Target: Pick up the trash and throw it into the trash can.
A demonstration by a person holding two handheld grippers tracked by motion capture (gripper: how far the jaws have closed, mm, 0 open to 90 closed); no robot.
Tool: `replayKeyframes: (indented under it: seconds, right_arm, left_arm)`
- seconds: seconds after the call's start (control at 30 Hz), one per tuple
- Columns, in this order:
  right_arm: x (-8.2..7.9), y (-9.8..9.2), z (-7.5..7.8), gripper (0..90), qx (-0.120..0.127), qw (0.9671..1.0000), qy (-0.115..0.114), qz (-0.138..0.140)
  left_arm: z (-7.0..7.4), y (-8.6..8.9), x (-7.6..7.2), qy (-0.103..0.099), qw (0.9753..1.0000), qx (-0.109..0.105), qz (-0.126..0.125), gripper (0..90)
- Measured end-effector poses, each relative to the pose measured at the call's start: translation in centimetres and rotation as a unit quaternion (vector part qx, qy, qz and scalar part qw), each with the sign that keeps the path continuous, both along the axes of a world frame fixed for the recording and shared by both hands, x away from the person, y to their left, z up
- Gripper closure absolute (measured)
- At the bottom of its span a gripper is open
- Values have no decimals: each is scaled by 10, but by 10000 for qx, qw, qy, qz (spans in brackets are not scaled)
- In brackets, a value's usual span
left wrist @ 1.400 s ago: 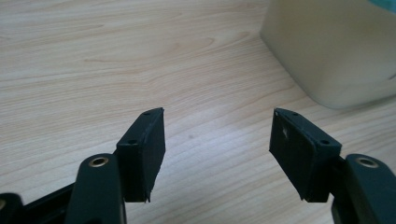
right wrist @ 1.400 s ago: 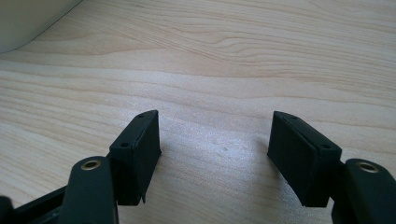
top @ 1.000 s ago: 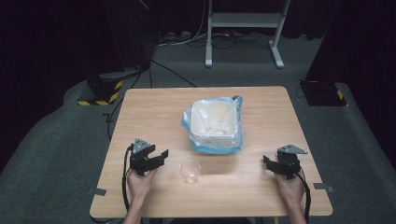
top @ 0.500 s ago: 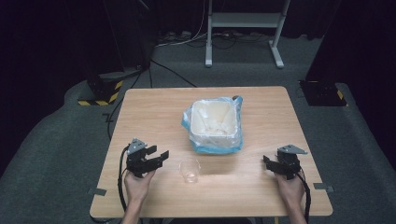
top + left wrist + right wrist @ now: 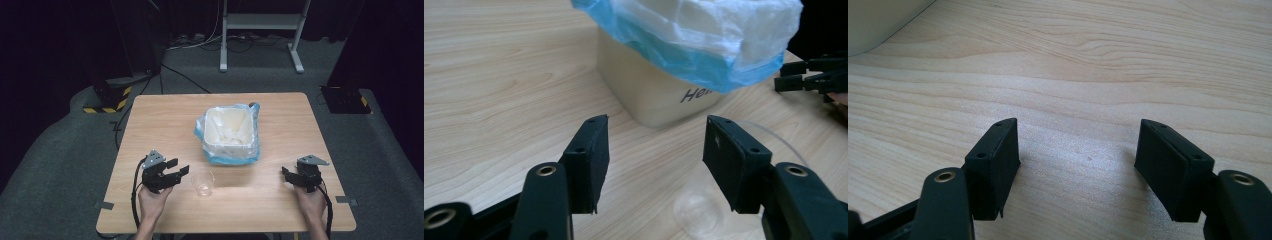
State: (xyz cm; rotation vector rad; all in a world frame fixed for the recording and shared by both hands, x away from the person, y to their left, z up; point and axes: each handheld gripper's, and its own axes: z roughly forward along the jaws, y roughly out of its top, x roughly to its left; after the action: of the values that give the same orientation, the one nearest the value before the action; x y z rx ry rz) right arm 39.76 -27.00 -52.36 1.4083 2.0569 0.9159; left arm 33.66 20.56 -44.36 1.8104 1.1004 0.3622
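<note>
Nothing is grasped yet: the left gripper (image 5: pixel 176 171), jaws spread, sits beside the clear plastic cup (image 5: pixel 202 182); the right gripper (image 5: pixel 291 176) rests spread too, near the lined bin (image 5: pixel 231 131).

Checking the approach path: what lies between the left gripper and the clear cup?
Nothing. In the high view, bare table separates the left gripper from the clear cup.

text: "He…" partly hidden | on: side of cream bin (image 5: pixel 659 90) | under blue liner (image 5: pixel 704 55)
</note>
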Motion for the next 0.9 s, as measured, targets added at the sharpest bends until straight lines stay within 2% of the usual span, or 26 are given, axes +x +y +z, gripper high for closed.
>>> replayKeyframes:
  seconds: [0.13,0.33,0.9]
  right_arm:
    - [0,0,0,336,0,10000,0,0]
    - [0,0,0,336,-1,10000,1,0]
    - [0,0,0,336,-7,10000,3,-4]
  left_arm:
    - [1,-6,0,-6,9999,26,-104,470]
    - [2,-19,2,-4,9993,199,-301,516]
    - [-6,-38,10,213,9969,448,-611,763]
